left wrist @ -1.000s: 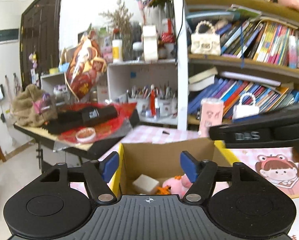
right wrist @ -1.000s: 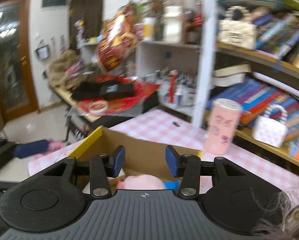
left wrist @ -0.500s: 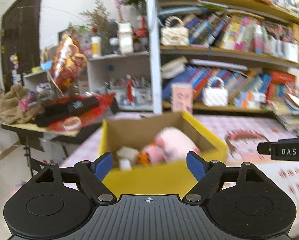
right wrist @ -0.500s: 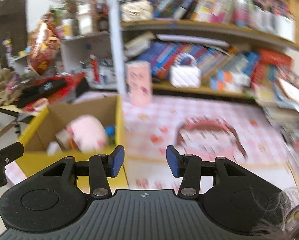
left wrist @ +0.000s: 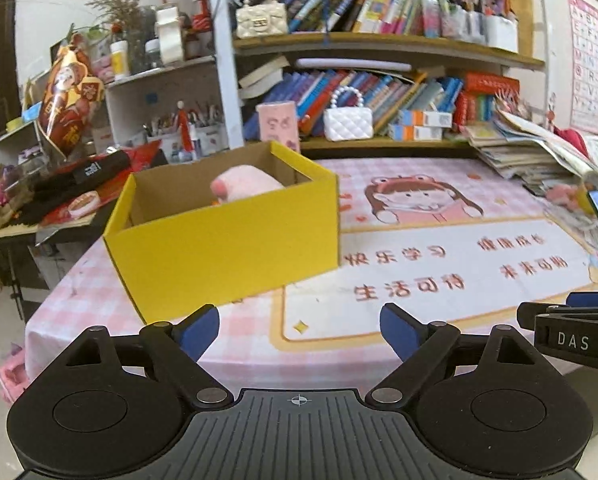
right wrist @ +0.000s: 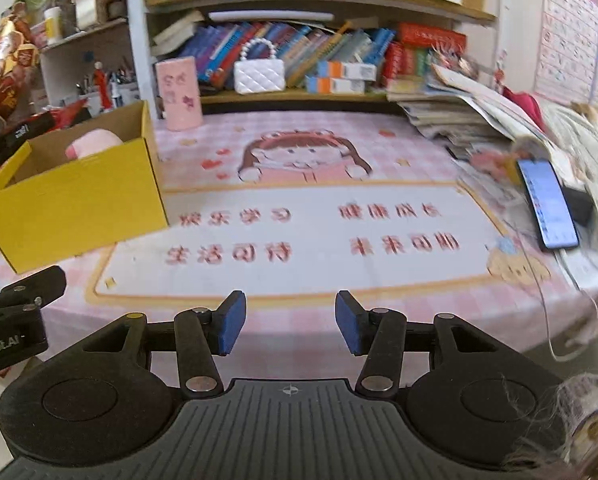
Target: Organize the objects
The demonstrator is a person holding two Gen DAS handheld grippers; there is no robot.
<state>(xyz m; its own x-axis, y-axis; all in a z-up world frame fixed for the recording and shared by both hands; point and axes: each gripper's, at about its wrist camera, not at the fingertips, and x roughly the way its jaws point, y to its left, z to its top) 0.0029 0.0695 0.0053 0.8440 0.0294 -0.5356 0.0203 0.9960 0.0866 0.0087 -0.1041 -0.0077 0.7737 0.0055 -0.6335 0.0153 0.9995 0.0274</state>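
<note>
- Looking at both wrist views, everything seems to hang off the yellow box (left wrist: 227, 240), so I'll use that as the landmark.
- Box sits on the pink checked table mat (left wrist: 439, 264), with its long side running roughly left to right across the left view and one corner turned toward the cameras.
- From the left gripper (left wrist: 299, 330) the box is ahead and a bit to the left, fairly near. From the right gripper (right wrist: 287, 326) it's ahead and well off to the left, further away. So the left one is the nearer of the two, I'd say.
- A pink plush toy (left wrist: 243, 186) is already inside the box, poking up above the front wall. Can't make out anything else in there from this angle.
- Left gripper: fingers spread wide, nothing between the blue pads (left wrist: 203, 330), touching nothing. It hangs above the near table edge, short of the box.
- Right gripper: also released and empty, though its gap looks narrower than the left's. Its tip shows at the right edge of the left view, apart from the box.
- Right of the box the mat looks bare of loose toys. Only a phone (right wrist: 547, 204) and a stack of papers (right wrist: 459, 120) lie far over on that side, and a pink cup (right wrist: 179, 94) stands behind the box.
- My guess: sorting is mostly done, and any next pick would mean reaching away from the box.
</note>
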